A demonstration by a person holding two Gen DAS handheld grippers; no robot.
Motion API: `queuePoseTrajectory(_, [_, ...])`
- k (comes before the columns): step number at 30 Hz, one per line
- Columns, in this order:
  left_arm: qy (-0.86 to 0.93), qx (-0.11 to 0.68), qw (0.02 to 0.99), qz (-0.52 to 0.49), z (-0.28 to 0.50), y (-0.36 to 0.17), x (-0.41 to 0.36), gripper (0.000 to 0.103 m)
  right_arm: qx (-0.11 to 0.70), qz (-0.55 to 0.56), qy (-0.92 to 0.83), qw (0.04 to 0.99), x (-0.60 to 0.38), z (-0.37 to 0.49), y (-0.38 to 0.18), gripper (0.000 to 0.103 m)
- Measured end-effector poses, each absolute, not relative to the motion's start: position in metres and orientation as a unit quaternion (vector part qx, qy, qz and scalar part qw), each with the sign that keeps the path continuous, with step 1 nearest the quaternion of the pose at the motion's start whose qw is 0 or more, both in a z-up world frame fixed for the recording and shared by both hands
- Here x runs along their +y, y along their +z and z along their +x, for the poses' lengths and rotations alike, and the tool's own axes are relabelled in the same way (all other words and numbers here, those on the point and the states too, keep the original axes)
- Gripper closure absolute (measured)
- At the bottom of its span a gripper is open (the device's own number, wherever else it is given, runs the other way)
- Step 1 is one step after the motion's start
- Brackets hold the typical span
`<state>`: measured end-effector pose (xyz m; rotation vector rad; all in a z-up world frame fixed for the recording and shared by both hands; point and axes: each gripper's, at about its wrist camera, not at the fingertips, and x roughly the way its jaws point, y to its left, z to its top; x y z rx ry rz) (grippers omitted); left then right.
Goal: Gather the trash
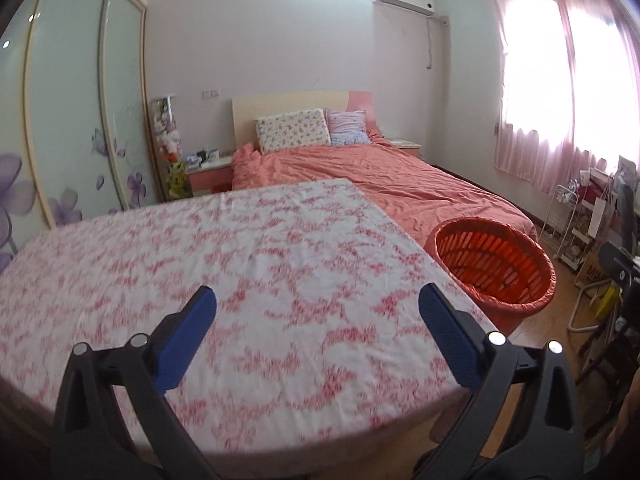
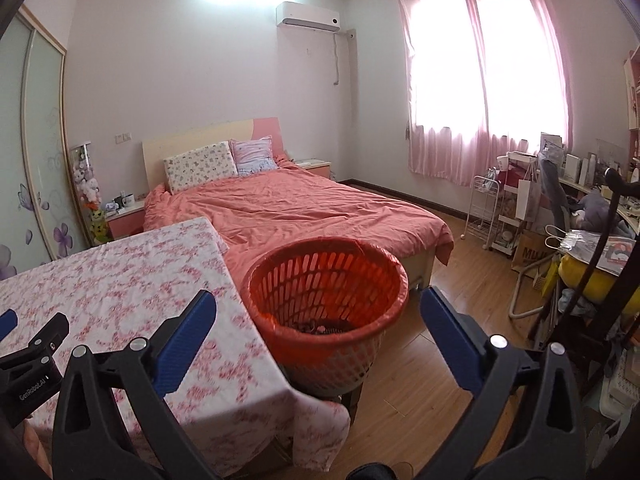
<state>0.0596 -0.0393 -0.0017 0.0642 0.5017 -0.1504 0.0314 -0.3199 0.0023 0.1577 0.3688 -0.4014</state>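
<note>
My left gripper [image 1: 317, 292] hangs open over a table under a white cloth with red flowers [image 1: 240, 240], and nothing is between its blue pads. To the table's right stands an orange slotted basket lined with a red bag [image 1: 496, 264]. My right gripper [image 2: 318, 295] is open too, empty, pointing at that basket [image 2: 324, 280] from just in front of it. A few dark scraps [image 2: 320, 326] lie on the basket's bottom. The cloth [image 2: 120, 292] shows no loose items in either view.
The black body of the other gripper [image 2: 36, 356] shows at the left edge of the right wrist view. A bed with a coral cover [image 2: 300, 216] lies behind the table. On the right are a white rack [image 2: 486, 208], bags and a cluttered desk [image 2: 592, 216]. Wooden floor [image 2: 420, 368] lies between.
</note>
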Motion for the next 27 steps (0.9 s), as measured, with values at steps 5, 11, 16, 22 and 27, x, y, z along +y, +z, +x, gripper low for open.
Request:
queuePoseTrajectory(5, [-0.049, 0.248, 0.967, 0.019, 0.038, -0.007, -0.021, 0.004, 0.185, 0.069, -0.208, 0.958, -0.303, 0.021, 0.0, 0.002])
queuePoseTrajectory(11, [-0.02, 0.244, 0.969, 0.018, 0.017, -0.007, -0.011, 0.004, 0.205, 0.064, -0.203, 0.955, -0.285, 0.015, -0.002, 0.002])
queuePoseTrajectory(16, [-0.019, 0.249, 0.968, 0.009, 0.01, -0.006, -0.008, 0.004, 0.22, 0.073, -0.201, 0.952, -0.279, 0.01, -0.009, 0.002])
queuePoseTrajectory(22, [-0.02, 0.252, 0.968, 0.011, 0.006, -0.003, -0.012, 0.004, 0.231, 0.078, -0.21, 0.947, -0.28, 0.005, -0.011, 0.002])
queuePoseTrajectory(27, [-0.018, 0.252, 0.968, 0.016, 0.002, 0.0, -0.014, 0.004, 0.232, 0.081, -0.215, 0.945, -0.281, 0.003, -0.009, 0.002])
